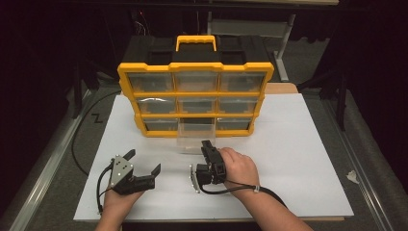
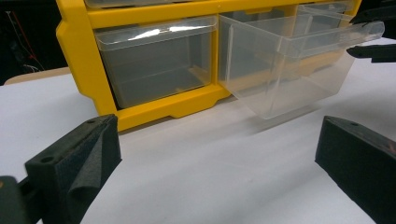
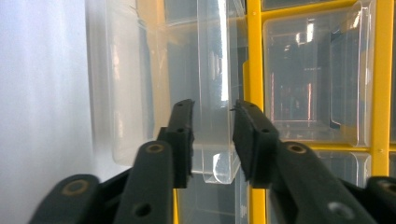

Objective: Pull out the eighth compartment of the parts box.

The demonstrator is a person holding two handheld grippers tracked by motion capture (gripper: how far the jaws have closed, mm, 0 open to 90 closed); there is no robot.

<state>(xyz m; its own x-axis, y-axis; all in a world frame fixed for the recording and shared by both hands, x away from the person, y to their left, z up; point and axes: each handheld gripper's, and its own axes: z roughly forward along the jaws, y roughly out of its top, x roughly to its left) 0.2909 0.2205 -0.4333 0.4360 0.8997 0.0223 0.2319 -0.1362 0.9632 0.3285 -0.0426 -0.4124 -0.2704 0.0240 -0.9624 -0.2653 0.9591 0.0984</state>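
Now, at the left of the high view, your left gripper point(image 1: 145, 161) lay low over the white board point(image 1: 298, 159), held from below by your left hand point(image 1: 118, 199), its two black jaws spread wide with nothing but bare board between them. In the left gripper view those same jaws stood far apart at the bottom corners, facing the lower left corner of the yellow organizer point(image 2: 77, 70), and the clear drawer point(image 2: 285, 70) hung out of its slot and tipped forward, its lower front edge down near the board.

Moving right in the high view, the yellow organizer point(image 1: 195, 91) stood upright at the far side of the board, three rows of three clear drawers under a black top with a yellow handle point(image 1: 195, 41). The clear drawer point(image 1: 192, 137) belonged to the middle slot of the bottom row; it was pulled well out toward you and rested partly on the board.

Further right, your right gripper point(image 1: 207, 144) pointed at the front of that drawer, gripped by your right hand point(image 1: 238, 168), with its cable point(image 1: 240, 190) trailing back along your wrist. In the right gripper view the front lip of the clear drawer point(image 3: 212, 116) sat between the two jaws, but a gap showed on each side of the plastic, so the pads stood slightly parted around the lip rather than pinching it.
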